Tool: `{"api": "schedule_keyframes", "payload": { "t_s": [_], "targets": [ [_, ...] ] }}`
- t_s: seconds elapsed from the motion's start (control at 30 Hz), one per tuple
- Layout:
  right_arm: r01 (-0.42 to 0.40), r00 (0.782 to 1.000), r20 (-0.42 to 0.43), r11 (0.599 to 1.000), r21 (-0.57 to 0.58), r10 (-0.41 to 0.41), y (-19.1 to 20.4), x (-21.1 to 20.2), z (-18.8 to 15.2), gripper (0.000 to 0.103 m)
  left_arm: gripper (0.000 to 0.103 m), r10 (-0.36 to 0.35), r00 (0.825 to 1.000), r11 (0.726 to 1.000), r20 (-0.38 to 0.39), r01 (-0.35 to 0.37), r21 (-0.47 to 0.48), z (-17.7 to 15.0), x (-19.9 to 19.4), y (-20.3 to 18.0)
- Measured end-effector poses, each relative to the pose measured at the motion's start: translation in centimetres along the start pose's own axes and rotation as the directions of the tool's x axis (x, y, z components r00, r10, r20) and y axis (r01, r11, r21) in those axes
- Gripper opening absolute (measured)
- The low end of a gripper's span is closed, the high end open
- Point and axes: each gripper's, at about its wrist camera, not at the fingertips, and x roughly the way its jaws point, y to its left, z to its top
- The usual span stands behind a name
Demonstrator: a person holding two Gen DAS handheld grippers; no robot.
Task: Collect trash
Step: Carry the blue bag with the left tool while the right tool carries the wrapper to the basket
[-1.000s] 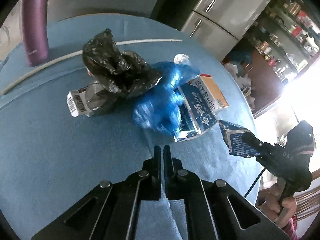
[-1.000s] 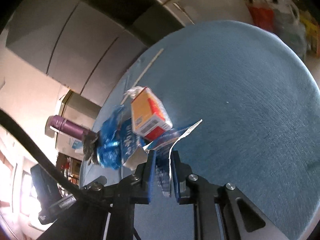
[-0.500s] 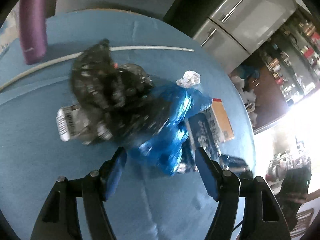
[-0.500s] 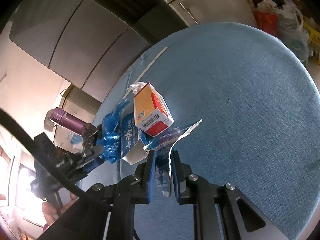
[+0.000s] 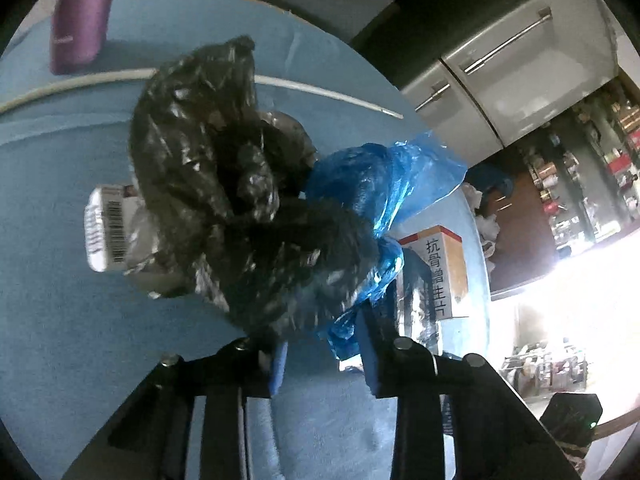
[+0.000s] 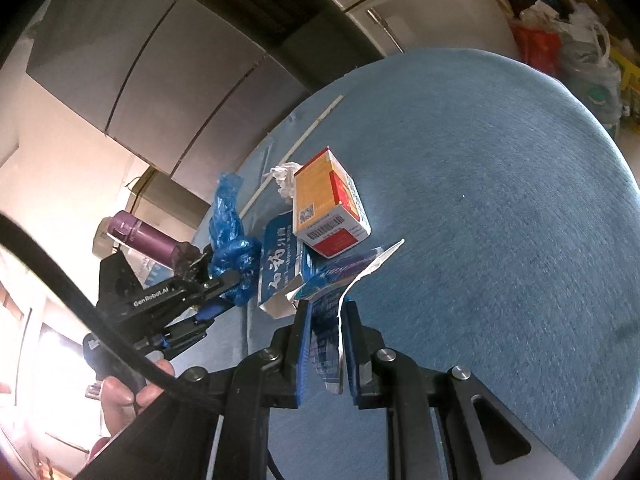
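Note:
A crumpled black plastic bag (image 5: 224,184) and a blue plastic bag (image 5: 384,192) lie in a heap on the round blue table (image 5: 52,320). My left gripper (image 5: 324,344) has its jaws around the near edge of both bags, closing on them. It also shows in the right wrist view (image 6: 224,292) beside the blue bag (image 6: 230,232). My right gripper (image 6: 326,344) is shut on a blue and silver foil wrapper (image 6: 340,280). An orange and red box (image 6: 328,208) and a blue packet (image 6: 280,264) lie just beyond it.
A purple bottle (image 5: 80,12) stands at the table's far left. A thin white stick (image 5: 328,94) lies across the far side. A barcoded white packet (image 5: 104,232) sticks out under the black bag. A tissue wad (image 6: 286,178) lies behind the box. Steel cabinets (image 5: 512,60) stand beyond.
My left gripper opened, moved forward to the heap, and its jaws now close around the black and blue bags. My right gripper has stayed shut on the foil wrapper.

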Motion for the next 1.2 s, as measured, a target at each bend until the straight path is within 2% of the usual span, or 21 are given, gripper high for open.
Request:
{"api": "schedule_keyframes", "payload": {
  "t_s": [0.3,0.47,0.6,0.77,0.83,0.9,0.97,1.07,1.2],
  "targets": [
    [-0.044,0.999,0.019,0.999,-0.005,0.044,1.2,-1.5,-0.5,0.017,0.028,0.001,1.0,0.997,0.031,-0.003,0.073,-2.9,-4.9,0.0],
    [-0.078,0.997,0.02,0.996,-0.035,0.079,3.1,-2.3,-1.2,0.017,0.028,0.026,0.999,0.995,0.031,-0.029,0.099,-5.0,-7.5,0.2],
    [-0.102,0.995,0.003,0.993,-0.064,0.102,5.0,-2.2,-2.2,0.017,0.028,0.076,0.996,0.991,0.046,-0.081,0.111,-7.0,-10.2,1.1],
    [-0.147,0.988,-0.057,0.985,-0.093,0.143,7.9,-1.0,-4.3,0.017,0.028,0.179,0.98,0.977,0.091,-0.188,0.103,-9.8,-14.6,3.5],
    [-0.172,0.982,-0.093,0.979,-0.112,0.162,9.5,-0.3,-5.4,0.017,0.028,0.219,0.969,0.968,0.118,-0.231,0.094,-10.9,-16.6,4.7],
    [-0.192,0.976,-0.126,0.971,-0.139,0.175,11.3,0.4,-6.5,0.017,0.028,0.279,0.948,0.952,0.15,-0.293,0.083,-12.2,-18.5,6.2],
    [-0.219,0.968,-0.168,0.959,-0.18,0.189,13.6,1.3,-7.9,0.017,0.028,0.344,0.923,0.932,0.175,-0.358,0.054,-13.9,-21.0,8.2],
    [-0.254,0.953,-0.225,0.939,-0.231,0.203,16.6,2.5,-9.9,0.017,0.028,0.411,0.891,0.909,0.196,-0.417,-0.008,-16.5,-24.8,11.7],
    [-0.318,0.922,-0.325,0.893,-0.318,0.213,21.7,4.5,-13.6,0.017,0.028,0.51,0.838,0.86,0.193,-0.5,-0.099,-19.8,-28.5,16.3]
  ]
}}
